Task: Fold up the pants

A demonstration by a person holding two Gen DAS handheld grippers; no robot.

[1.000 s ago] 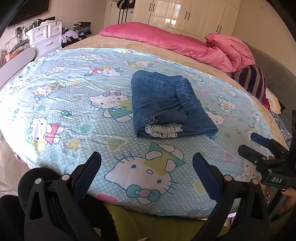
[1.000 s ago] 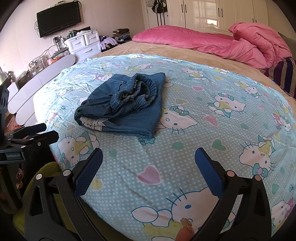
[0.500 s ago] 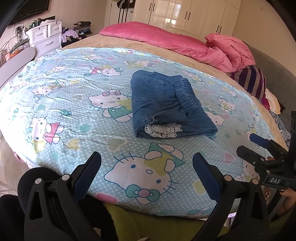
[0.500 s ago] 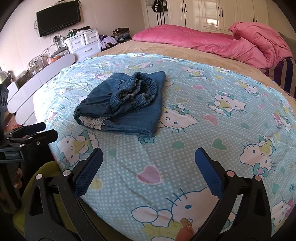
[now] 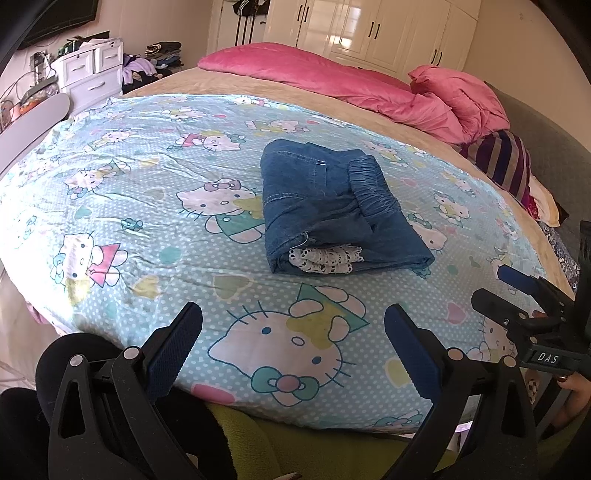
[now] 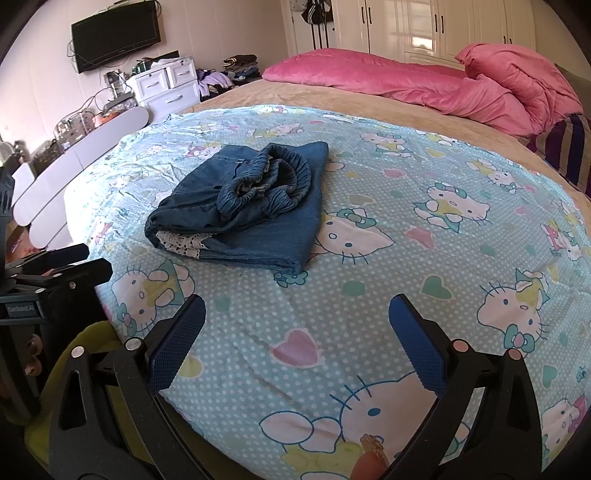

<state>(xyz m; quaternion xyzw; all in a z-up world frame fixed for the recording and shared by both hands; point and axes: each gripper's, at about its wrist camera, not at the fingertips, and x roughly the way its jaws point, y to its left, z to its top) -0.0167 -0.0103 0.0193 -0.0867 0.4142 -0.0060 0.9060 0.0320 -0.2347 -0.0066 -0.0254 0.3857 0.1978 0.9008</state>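
Left gripper (image 5: 293, 338): jaws spread wide, nothing between the blue pads; it hangs over the near edge of the bed, well short of the pants. It also shows at the left edge of the right wrist view (image 6: 70, 262).
Right gripper (image 6: 297, 332): jaws wide apart and empty, over the near part of the sheet. In the left wrist view it appears at the right edge (image 5: 517, 291), its blue-tipped fingers pointing in over the bed.
Denim pants (image 5: 332, 210): folded into a compact bundle lying on the sheet, apart from both grippers. The gathered elastic waistband (image 6: 269, 181) sits bunched on top, and white lace trim (image 5: 325, 258) peeks out of the near end of the fold.
Hello Kitty sheet (image 5: 147, 184): light blue, dotted, spread over the near half of the bed with some wrinkles toward the left.
Pink duvet (image 6: 424, 85): heaped along the far side of the bed, on a beige cover.
Striped cushion (image 5: 502, 166): at the right of the bed, below the pink heap.
White drawer unit (image 6: 166, 85): against the left wall, under a wall-mounted television (image 6: 114, 33).
Fingertips (image 6: 369, 458): a painted nail, possibly glittered, shows at the bottom edge beside the right gripper's handle.
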